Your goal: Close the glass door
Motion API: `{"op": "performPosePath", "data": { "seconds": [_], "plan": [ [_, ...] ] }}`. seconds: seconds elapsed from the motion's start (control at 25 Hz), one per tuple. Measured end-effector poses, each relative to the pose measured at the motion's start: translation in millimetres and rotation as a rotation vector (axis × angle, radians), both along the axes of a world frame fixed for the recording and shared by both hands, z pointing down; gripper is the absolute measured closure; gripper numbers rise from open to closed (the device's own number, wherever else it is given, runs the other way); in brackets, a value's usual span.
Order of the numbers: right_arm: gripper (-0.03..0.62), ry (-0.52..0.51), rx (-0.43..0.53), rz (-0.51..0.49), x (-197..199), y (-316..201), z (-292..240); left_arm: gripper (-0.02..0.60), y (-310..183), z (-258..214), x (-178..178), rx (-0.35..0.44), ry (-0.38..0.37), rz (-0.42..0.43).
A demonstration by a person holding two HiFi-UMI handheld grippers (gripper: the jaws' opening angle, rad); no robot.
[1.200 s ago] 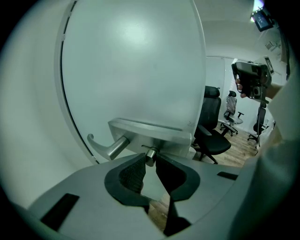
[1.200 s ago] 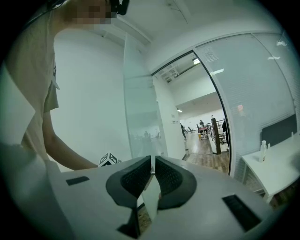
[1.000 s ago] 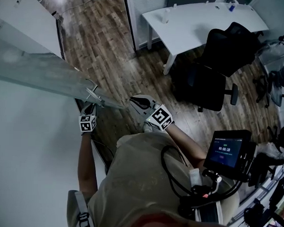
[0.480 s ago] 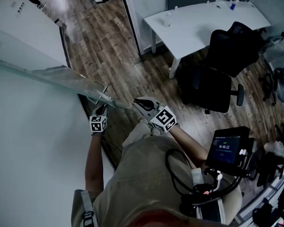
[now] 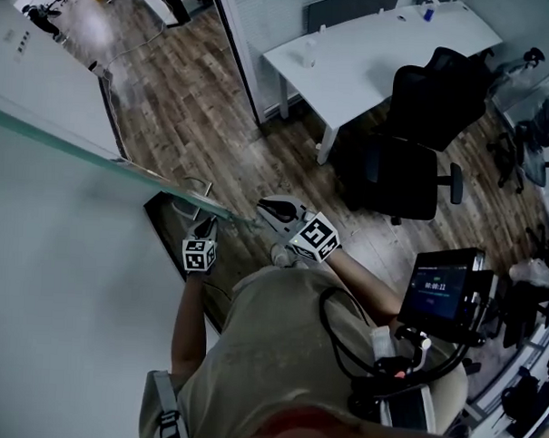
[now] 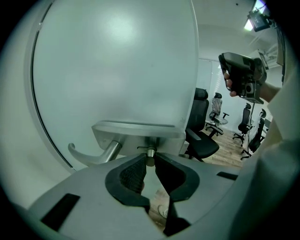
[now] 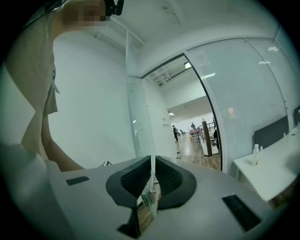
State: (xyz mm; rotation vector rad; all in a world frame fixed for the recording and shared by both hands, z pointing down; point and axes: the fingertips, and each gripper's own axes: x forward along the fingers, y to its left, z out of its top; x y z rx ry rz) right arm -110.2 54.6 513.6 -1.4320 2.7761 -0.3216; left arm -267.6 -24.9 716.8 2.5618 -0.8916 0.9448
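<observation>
room: office, dark wood-plank floor [image 5: 198,92], plain white wall [image 5: 53,295] at left
glass door [image 5: 122,164]: frosted pane, partly open, seen edge-on from above; it runs from the far left to its free edge near the person
desk [image 5: 373,50]: white, flat top, far right, well apart from the door
chair [image 5: 415,129]: black office chair, mesh-look back, just near of the desk
handle plate [image 6: 136,133]: brushed-metal rectangle fixed to the pane
lever [image 6: 91,157]: curved metal bar, sticks out left of the plate
stub [image 6: 150,153]: small metal cylinder under the plate
left gripper [image 6: 150,161]: grey body, black ribbed pads [image 6: 133,173]; tips pinched on the stub, angled down at the handle
right gripper [image 7: 153,161]: same build, held level; jaws closed on the door's free edge, with the thin glass upright between the pads
</observation>
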Motion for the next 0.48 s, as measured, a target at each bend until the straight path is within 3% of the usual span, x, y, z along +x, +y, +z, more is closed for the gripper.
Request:
{"op": "performPosePath", "data": {
  "seconds": [0.48],
  "plan": [
    [0.577, 0.014, 0.005, 0.072, 2, -53, 5, 0.508, -22, -1, 36, -0.006, 0.068, 0.128]
  ]
}}
